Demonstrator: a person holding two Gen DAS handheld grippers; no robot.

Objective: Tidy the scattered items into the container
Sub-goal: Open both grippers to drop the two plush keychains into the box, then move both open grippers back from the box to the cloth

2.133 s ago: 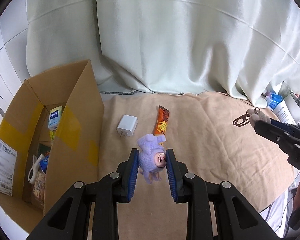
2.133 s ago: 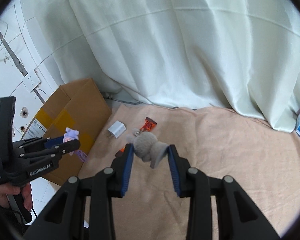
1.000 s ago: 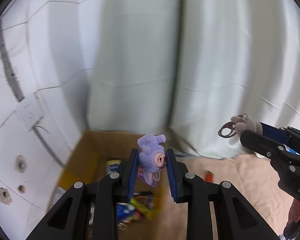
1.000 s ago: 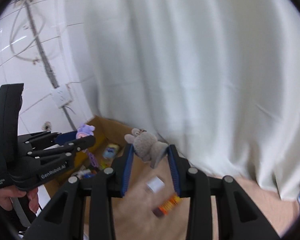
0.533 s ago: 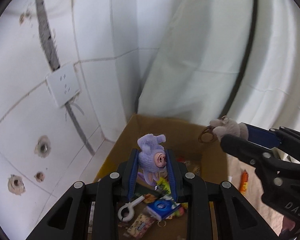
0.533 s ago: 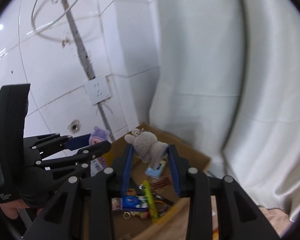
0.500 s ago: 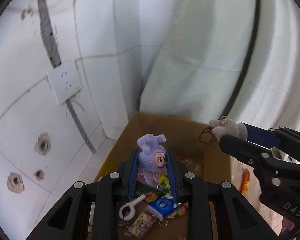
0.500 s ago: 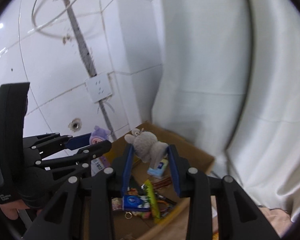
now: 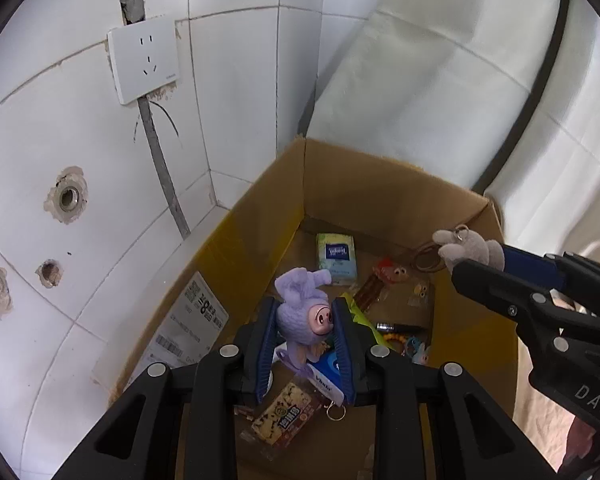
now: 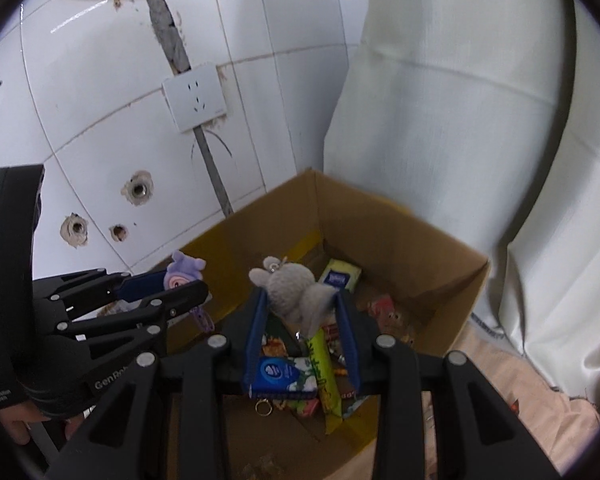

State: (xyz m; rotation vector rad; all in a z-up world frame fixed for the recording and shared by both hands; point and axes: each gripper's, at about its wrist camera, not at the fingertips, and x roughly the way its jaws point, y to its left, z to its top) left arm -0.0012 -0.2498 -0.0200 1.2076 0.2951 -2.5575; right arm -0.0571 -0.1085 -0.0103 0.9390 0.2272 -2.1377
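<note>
My left gripper (image 9: 305, 312) is shut on a purple plush pig (image 9: 304, 312) and holds it above the open cardboard box (image 9: 380, 184). My right gripper (image 10: 300, 298) is shut on a grey plush keychain (image 10: 296, 292), also above the box (image 10: 400, 228). In the left wrist view the right gripper (image 9: 466, 252) with the grey plush (image 9: 468, 248) hangs over the box's right side. In the right wrist view the left gripper (image 10: 180, 282) with the purple pig (image 10: 184, 270) is over the box's left wall. The box holds several snack packets and a tissue pack (image 9: 336, 258).
A white tiled wall with a socket (image 9: 144, 64) and drill holes stands behind the box. A white curtain (image 10: 460, 120) hangs to the right. A beige cloth (image 10: 500, 420) lies at the box's right.
Both grippers have swung left from the beige cloth to above the box and now look further down into it. Each still holds its plush toy.
</note>
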